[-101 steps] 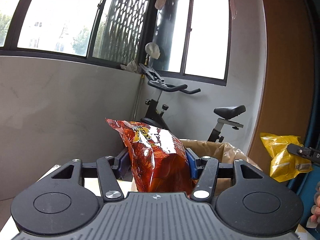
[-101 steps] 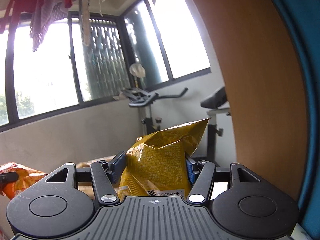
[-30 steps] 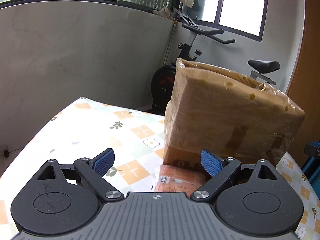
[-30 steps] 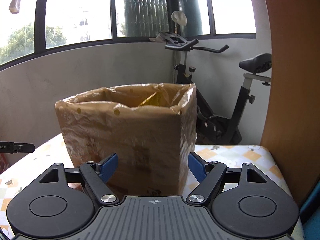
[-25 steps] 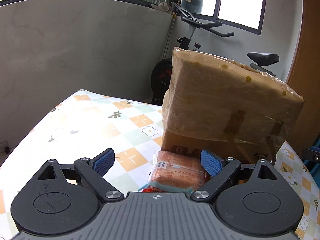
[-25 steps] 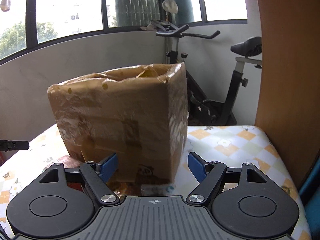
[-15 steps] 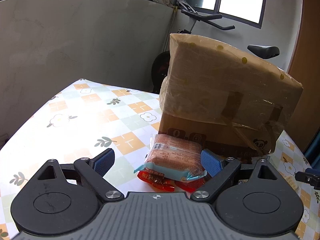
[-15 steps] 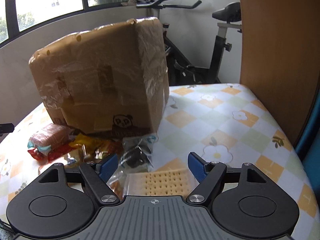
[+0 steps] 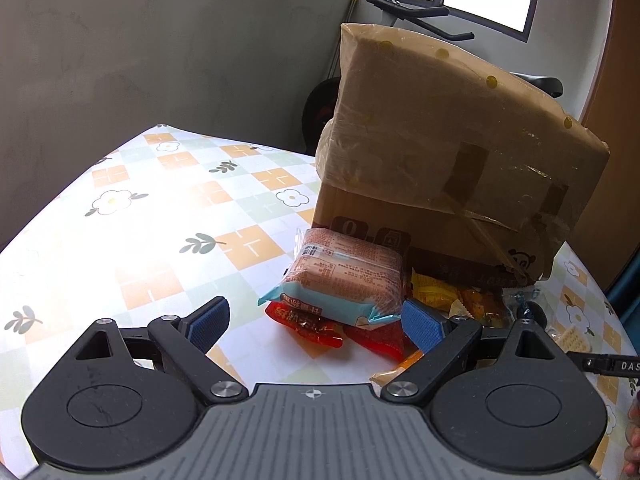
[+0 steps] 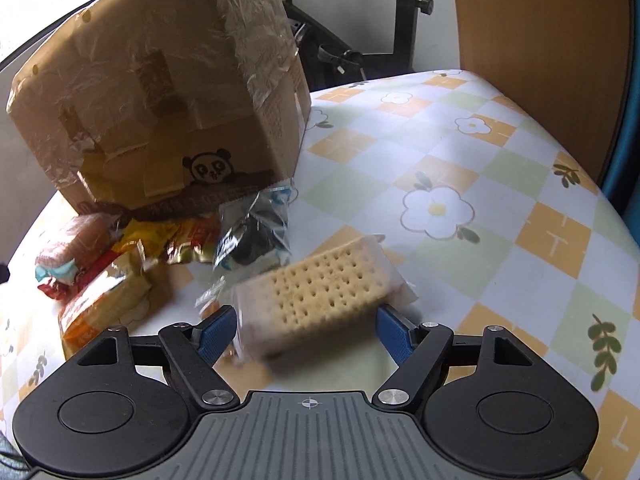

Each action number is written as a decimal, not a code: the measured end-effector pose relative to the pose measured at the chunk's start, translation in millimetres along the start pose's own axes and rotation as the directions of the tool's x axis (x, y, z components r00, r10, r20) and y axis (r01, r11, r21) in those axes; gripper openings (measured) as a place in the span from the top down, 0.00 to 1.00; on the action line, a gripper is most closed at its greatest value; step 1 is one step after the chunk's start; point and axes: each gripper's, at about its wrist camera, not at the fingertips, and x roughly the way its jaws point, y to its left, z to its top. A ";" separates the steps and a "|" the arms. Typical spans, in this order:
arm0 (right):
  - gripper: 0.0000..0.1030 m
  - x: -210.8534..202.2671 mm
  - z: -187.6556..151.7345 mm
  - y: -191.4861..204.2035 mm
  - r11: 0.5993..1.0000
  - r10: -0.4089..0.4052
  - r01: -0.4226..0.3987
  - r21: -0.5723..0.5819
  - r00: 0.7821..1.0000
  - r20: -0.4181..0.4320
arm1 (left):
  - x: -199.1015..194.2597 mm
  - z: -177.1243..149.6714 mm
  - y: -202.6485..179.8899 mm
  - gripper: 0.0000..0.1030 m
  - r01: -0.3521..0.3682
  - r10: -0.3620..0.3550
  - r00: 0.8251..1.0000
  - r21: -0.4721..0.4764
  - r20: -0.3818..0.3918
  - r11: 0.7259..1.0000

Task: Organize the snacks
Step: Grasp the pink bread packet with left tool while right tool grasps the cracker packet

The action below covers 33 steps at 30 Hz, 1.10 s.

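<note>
My left gripper (image 9: 316, 322) gapes wide, empty, before the pink snack pack (image 9: 346, 280); my right gripper (image 10: 308, 326) spreads around the cracker pack (image 10: 320, 296), unclenched.

Tall cardboard box (image 10: 160, 92) wrapped in clear film, upright on bench. Snacks heaped at its base: pink-and-blue packet (image 9: 344, 280) lying on red wrappers (image 9: 308, 322); yellow-orange wrappers (image 10: 168, 236) against box; dark clear-wrapped packet (image 10: 252, 236) by box corner; orange packet (image 10: 104, 304) nearer; cracker pack (image 10: 320, 296) in clear wrap, tilted, apart from heap.
</note>
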 end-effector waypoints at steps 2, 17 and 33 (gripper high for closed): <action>0.28 7.5 9.5 -1.5 1.000 -0.017 0.017 0.011 1.000 0.001 | -0.3 -0.4 -1.4 0.08 0.001 -0.001 1.000 0.005 0.001 1.000; 0.34 21.0 -5.3 26.0 0.974 -0.157 0.172 -0.146 0.982 0.105 | 0.9 -6.8 -2.0 0.09 -0.016 0.016 1.000 -0.002 -0.027 1.000; 0.48 23.6 -7.0 11.0 0.957 -0.208 0.242 -0.160 0.957 0.203 | 6.4 -9.4 -2.6 0.09 -0.028 0.028 0.998 0.003 -0.049 1.000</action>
